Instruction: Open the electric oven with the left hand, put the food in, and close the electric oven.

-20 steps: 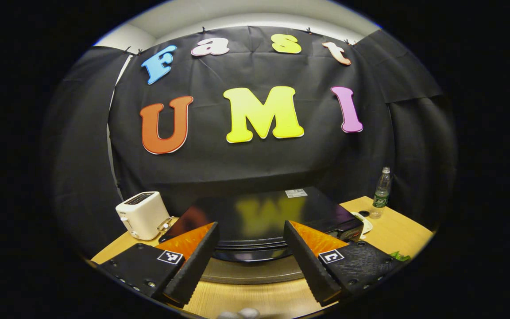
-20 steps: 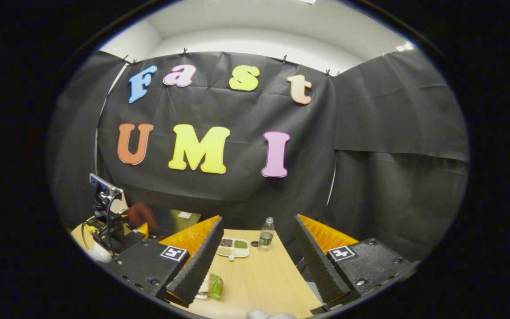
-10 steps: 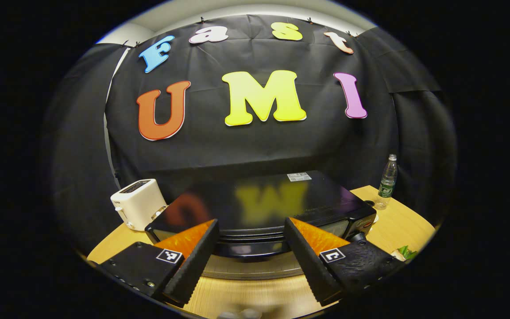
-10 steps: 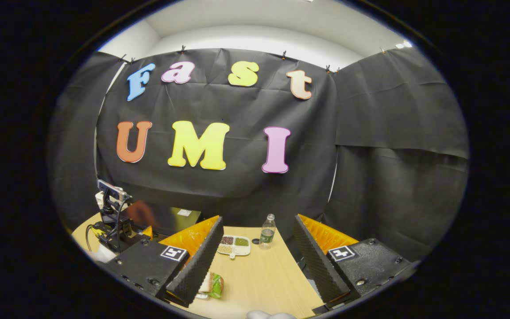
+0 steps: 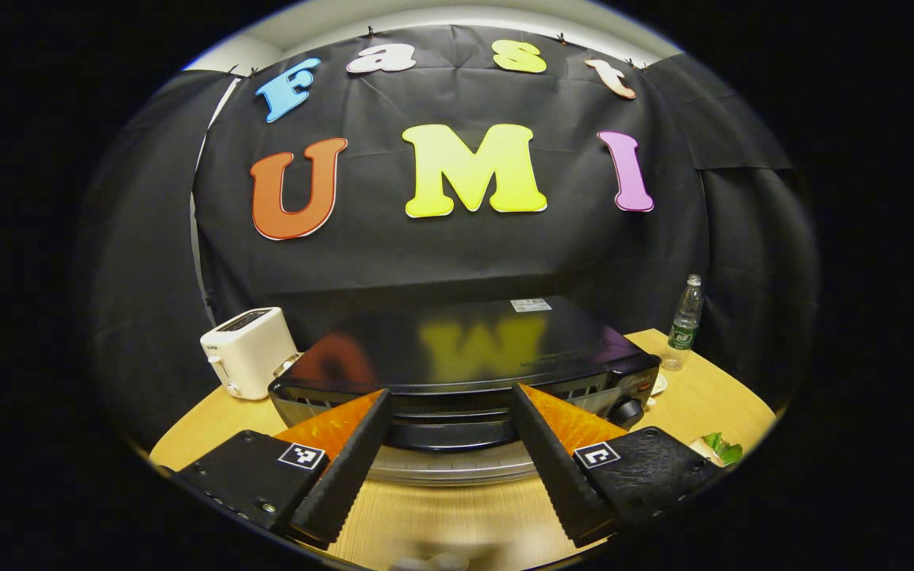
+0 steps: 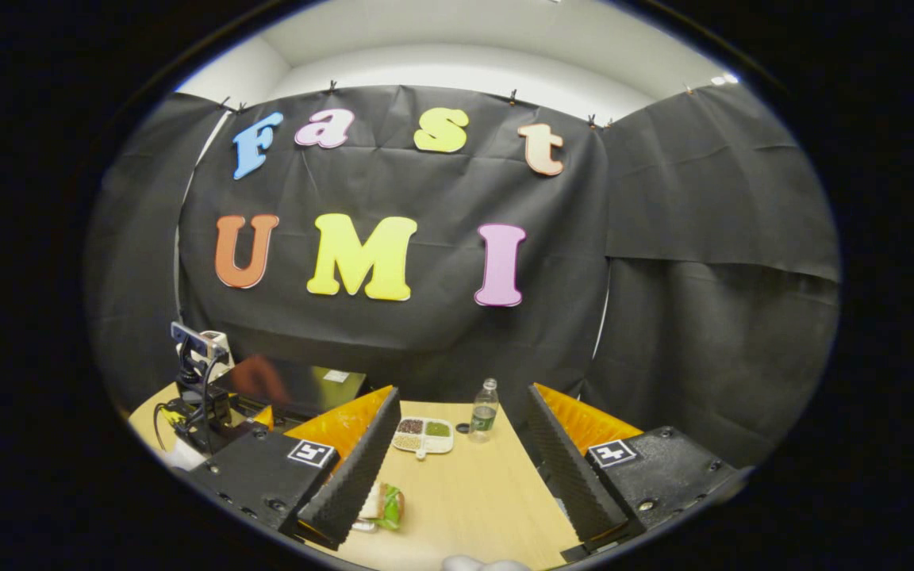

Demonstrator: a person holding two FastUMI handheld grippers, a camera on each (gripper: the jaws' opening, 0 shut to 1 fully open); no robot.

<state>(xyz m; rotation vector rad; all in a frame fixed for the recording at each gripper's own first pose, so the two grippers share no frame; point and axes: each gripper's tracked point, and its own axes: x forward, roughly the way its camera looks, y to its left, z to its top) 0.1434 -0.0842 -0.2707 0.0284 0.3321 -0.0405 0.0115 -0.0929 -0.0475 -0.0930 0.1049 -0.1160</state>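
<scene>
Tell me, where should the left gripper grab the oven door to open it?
Probably the handle, the dark bar across the top front edge of the electric oven. It runs sideways and juts toward the left gripper, whose open fingers already straddle it. So come straight in from the front, close one finger above and one below if it can turn, then pull outward and down.

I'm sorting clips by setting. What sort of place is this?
Likely a staged kitchen booth, not a home: an oven and toaster on a wooden table, backed by black cloth walls.
</scene>
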